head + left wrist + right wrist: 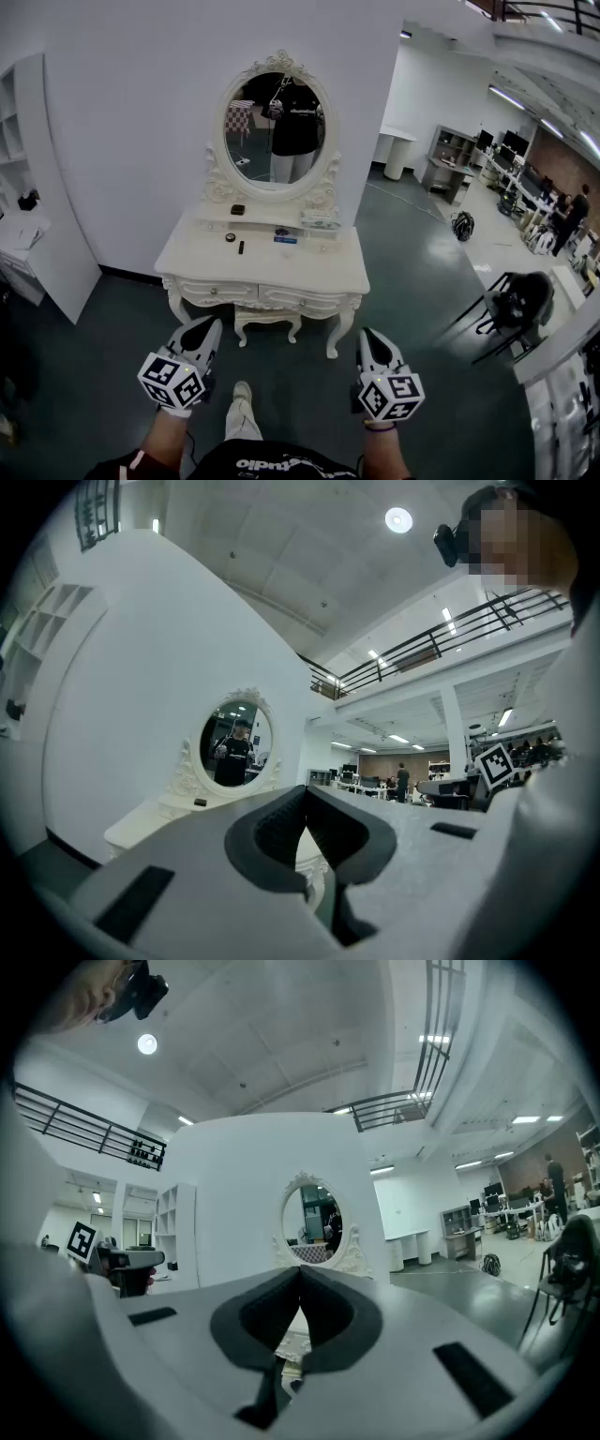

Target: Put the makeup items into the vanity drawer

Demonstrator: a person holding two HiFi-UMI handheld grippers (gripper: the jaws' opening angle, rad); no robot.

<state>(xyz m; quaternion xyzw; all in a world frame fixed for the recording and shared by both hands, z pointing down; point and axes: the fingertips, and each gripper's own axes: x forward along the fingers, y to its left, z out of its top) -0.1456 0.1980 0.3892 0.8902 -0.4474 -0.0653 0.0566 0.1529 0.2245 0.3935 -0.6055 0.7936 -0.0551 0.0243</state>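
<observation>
The white vanity (330, 281) stands against the wall, well apart from the person, with an oval mirror (277, 127) on top and a small stool (267, 322) tucked under its middle. Two drawer fronts (214, 292) run along its front edge, and both look closed. The makeup items (241, 247) lie on the worktop below the mirror. They are a few small dark pieces and a blue one, too small to name.

The left hand-held gripper (206, 325) and the right hand-held gripper (372, 337) are held level in front of the person. Each has its jaws pressed together with nothing between them.

The step in hand looks like the approach, with the drawer to be opened before anything is picked up. It would go best to walk in to one side of the stool and spread one gripper's jaws before reaching the drawer front. The pull should be straight and gentle so the small items above do not roll. The other gripper is then free for the first pick.
</observation>
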